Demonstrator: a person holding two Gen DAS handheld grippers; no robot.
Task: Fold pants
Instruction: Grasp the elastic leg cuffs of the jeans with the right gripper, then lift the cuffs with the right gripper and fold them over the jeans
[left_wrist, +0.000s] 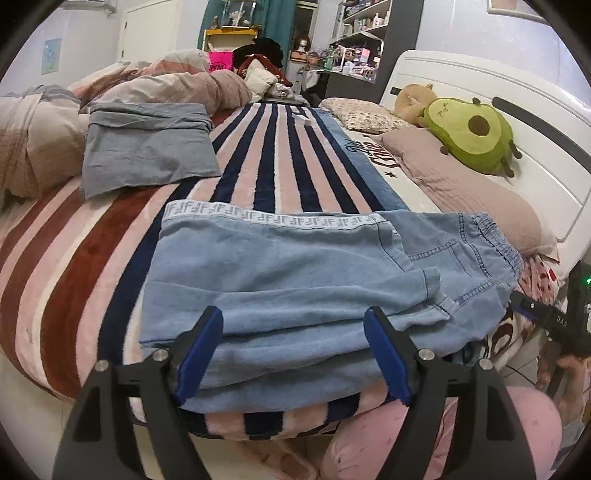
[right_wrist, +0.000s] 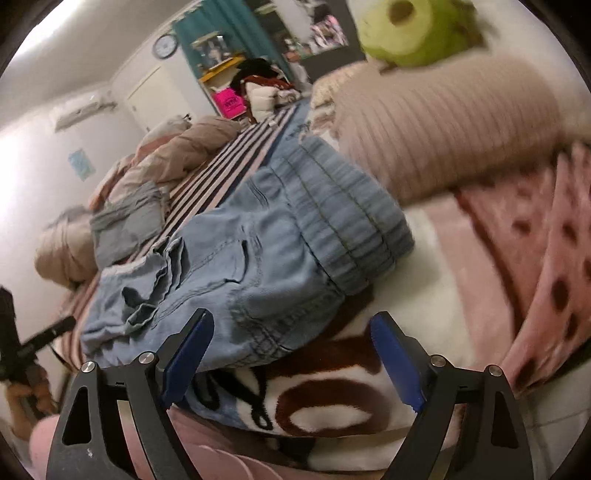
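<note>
Light blue denim pants (left_wrist: 295, 273) lie folded in layers on the striped blanket (left_wrist: 266, 162) near the bed's front edge, elastic waistband to the right. My left gripper (left_wrist: 293, 332) is open and empty, its blue pads either side of the pants' near edge. In the right wrist view the pants (right_wrist: 243, 258) lie ahead with the gathered waistband (right_wrist: 354, 225) on the right. My right gripper (right_wrist: 291, 339) is open and empty, just short of the pants' near corner. The view is blurred.
A folded grey garment (left_wrist: 147, 147) lies at the back left beside a rumpled duvet (left_wrist: 166, 81). Pillows (left_wrist: 461, 184) and an avocado plush (left_wrist: 469, 133) sit by the white headboard (left_wrist: 517, 110). The right gripper's body (left_wrist: 569, 314) shows at the right edge.
</note>
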